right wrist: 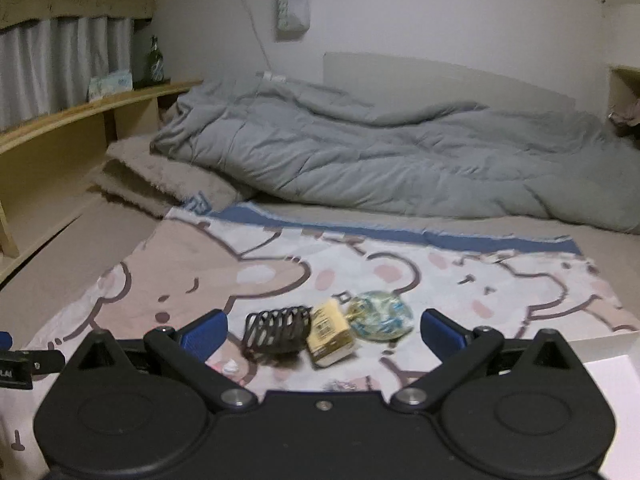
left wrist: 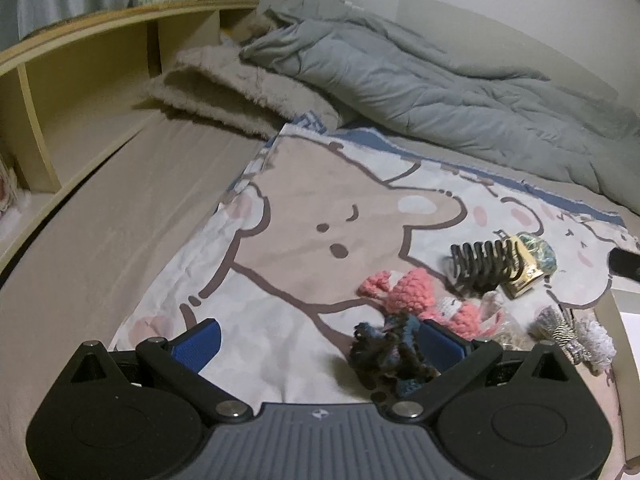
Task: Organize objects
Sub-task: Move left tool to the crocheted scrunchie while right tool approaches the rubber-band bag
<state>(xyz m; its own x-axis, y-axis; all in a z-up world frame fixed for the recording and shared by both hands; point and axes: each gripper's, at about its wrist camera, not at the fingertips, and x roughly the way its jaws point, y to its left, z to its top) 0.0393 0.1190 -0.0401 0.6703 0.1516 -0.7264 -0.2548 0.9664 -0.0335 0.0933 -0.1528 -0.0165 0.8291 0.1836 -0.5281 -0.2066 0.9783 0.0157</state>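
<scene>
Left wrist view: left gripper (left wrist: pixel 316 340) spread wide over the cartoon blanket (left wrist: pixel 304 200), a dark fuzzy scrunchie (left wrist: pixel 384 356) against its right finger, not clamped. Right gripper (right wrist: pixel 322 330) also gapes, empty, with black claw clip (right wrist: pixel 276 330), yellow packet (right wrist: pixel 330 334) and round trinket (right wrist: pixel 380 316) between its fingers on the blanket. Items lie loose in a cluster, the pink knit piece (left wrist: pixel 412 292) among them; sorting looks barely begun.

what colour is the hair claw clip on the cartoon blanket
Black; the hair claw clip shows best in the left wrist view, beside a yellowish packet.

free: bear blanket (left wrist: pixel 320 208) left half | blocked: hair claw (right wrist: pixel 278 330), duvet (right wrist: pixel 380 160) behind
</scene>
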